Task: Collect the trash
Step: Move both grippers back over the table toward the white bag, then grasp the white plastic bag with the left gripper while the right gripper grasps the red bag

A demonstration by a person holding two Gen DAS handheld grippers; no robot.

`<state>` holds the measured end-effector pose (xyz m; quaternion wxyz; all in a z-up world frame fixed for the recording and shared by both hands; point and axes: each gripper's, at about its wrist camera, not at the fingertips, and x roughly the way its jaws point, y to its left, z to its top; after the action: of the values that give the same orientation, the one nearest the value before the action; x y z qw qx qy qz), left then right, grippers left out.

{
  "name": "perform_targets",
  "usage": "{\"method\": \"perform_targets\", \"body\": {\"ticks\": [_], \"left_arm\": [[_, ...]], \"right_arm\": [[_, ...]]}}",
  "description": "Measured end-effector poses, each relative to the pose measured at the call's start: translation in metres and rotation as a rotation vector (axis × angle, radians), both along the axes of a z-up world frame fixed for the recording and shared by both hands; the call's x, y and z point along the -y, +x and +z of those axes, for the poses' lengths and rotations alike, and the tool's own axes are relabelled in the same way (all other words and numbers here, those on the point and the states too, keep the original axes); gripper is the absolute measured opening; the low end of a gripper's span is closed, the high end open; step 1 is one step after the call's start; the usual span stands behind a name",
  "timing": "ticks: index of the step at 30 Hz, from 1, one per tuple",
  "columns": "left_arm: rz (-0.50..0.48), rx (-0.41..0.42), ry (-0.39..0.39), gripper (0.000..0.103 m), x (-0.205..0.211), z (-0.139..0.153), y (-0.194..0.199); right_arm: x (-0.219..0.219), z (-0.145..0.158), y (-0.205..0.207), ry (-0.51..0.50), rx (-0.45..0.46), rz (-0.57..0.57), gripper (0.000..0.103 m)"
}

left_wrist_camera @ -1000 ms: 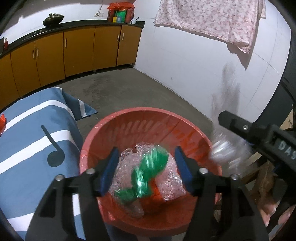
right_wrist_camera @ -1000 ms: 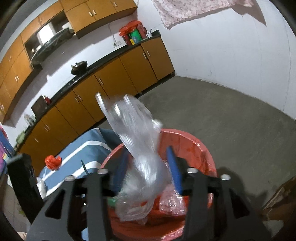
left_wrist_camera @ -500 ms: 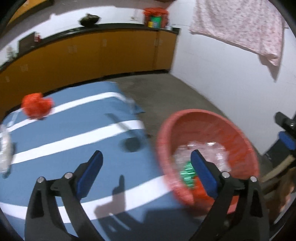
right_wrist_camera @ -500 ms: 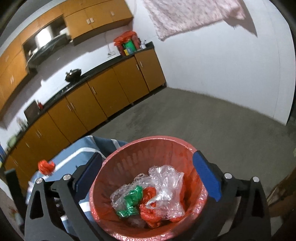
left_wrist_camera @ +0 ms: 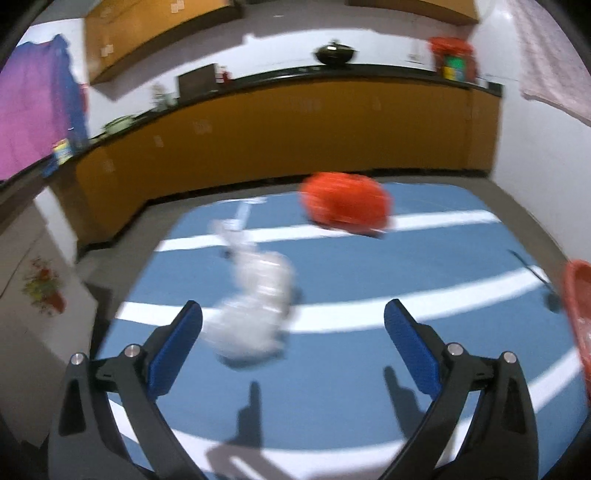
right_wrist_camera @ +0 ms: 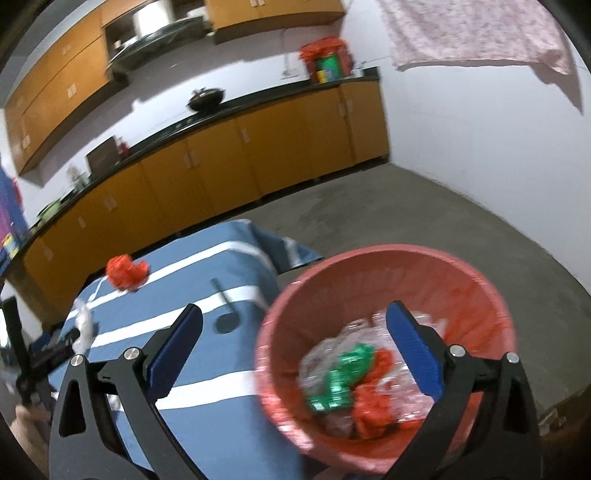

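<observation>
My left gripper point(left_wrist_camera: 293, 319) is open and empty over the blue striped tablecloth point(left_wrist_camera: 369, 369). A crumpled clear plastic wrapper point(left_wrist_camera: 255, 306) lies just beyond its left finger, and a crumpled red bag point(left_wrist_camera: 345, 203) lies farther back. My right gripper point(right_wrist_camera: 293, 321) is open and empty, above the left rim of the red bin point(right_wrist_camera: 388, 258). In the bin lie a clear wrapper point(right_wrist_camera: 373, 328), a green wrapper point(right_wrist_camera: 340, 380) and red bag pieces point(right_wrist_camera: 373, 406). The red bag point(right_wrist_camera: 125, 271) and clear wrapper point(right_wrist_camera: 83, 325) also show on the cloth point(right_wrist_camera: 207, 406).
The bin rim point(left_wrist_camera: 578, 310) shows at the table's right edge. Orange cabinets point(right_wrist_camera: 221, 162) under a dark counter line the far wall, across a bare concrete floor point(right_wrist_camera: 406, 206). A pink cloth point(right_wrist_camera: 472, 33) hangs on the white wall. The other gripper point(right_wrist_camera: 22, 354) shows at far left.
Both grippers opened and dropped their trash into the bin. The left gripper swung left from the bin to over the table. The right gripper shifted left, so the bin now sits to its right.
</observation>
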<state>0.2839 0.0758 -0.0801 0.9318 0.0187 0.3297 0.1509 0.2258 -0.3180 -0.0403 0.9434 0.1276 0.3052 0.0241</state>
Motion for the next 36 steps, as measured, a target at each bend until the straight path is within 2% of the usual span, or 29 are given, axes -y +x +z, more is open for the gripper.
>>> {"method": "perform_targets", "body": {"ticks": [3, 7, 10, 20, 23, 27, 32, 36], "left_arm": [[0.053, -0.020, 0.008, 0.097, -0.028, -0.005, 0.013], [0.050, -0.062, -0.037, 0.097, -0.046, -0.014, 0.032], [0.034, -0.084, -0.055, 0.097, -0.044, -0.020, 0.044], [0.078, -0.151, -0.191, 0.095, -0.068, -0.041, 0.080], [0.071, -0.171, -0.190, 0.082, -0.070, -0.046, 0.086], [0.053, -0.195, -0.204, 0.052, -0.074, -0.052, 0.092], [0.028, -0.171, -0.207, 0.049, -0.083, -0.049, 0.082], [0.014, -0.148, -0.187, 0.049, -0.094, -0.044, 0.060]], "right_arm": [[-0.026, -0.002, 0.007, -0.005, -0.014, 0.060, 0.099], [-0.058, -0.004, 0.014, -0.063, -0.020, 0.118, 0.099], [-0.076, -0.007, 0.018, -0.097, -0.029, 0.153, 0.099], [-0.100, -0.015, 0.033, -0.123, -0.060, 0.159, 0.099], [-0.104, -0.021, 0.037, -0.123, -0.077, 0.158, 0.099], [-0.112, -0.027, 0.043, -0.133, -0.095, 0.169, 0.099], [-0.132, -0.028, 0.053, -0.160, -0.091, 0.202, 0.099], [-0.163, -0.026, 0.070, -0.171, -0.065, 0.260, 0.099]]}}
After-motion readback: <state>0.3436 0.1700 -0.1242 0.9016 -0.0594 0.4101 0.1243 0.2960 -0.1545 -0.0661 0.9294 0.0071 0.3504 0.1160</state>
